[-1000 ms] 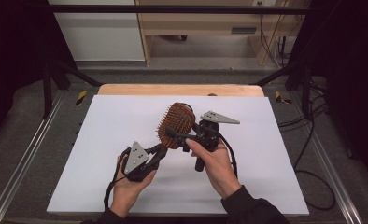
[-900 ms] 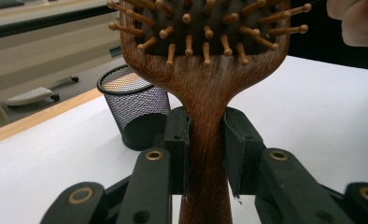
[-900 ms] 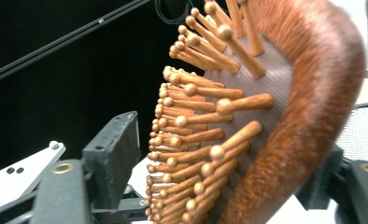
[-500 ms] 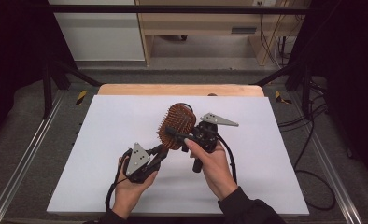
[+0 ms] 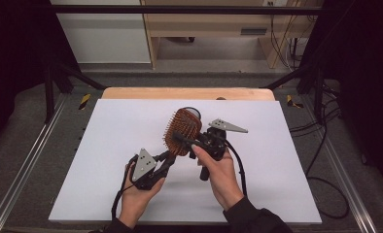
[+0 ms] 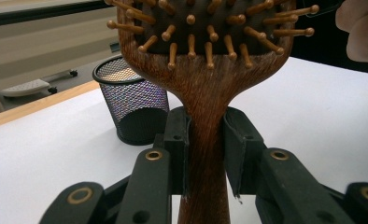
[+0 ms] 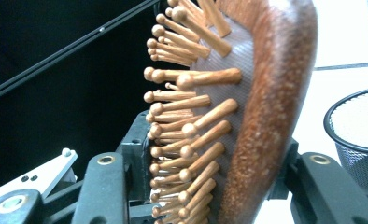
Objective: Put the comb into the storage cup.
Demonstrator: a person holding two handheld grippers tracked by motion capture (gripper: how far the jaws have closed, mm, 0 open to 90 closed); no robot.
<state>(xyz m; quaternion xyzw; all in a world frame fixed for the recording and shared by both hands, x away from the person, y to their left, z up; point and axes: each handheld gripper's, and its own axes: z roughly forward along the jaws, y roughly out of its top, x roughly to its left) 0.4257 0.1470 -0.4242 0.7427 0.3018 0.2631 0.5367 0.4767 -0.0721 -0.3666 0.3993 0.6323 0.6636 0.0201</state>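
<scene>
I hold a wooden hairbrush up off the white table, above its middle, with both of my grippers on it at once. My left gripper is clenched on the handle: in the left gripper view its 2 black jaws press against either side of the narrow wooden neck just below the head, and the handle runs down between them out of the bottom edge. The bristle side faces that camera, with rows of round-tipped wooden pins set in a dark pad.

My right gripper grasps the head of the brush. In the right gripper view the head stands on edge between its 2 jaws, 1 jaw on the pin side and 1 against the smooth wooden back, the pins pointing left.

From the high view my left hand sits low and near me, my right hand just beside it and slightly farther out, and the brush head tilts up and away between the 2 grippers.

A black mesh cup stands upright on the table just behind the brush, its rim open. Past the table's far edge runs a strip of bare wood.
</scene>
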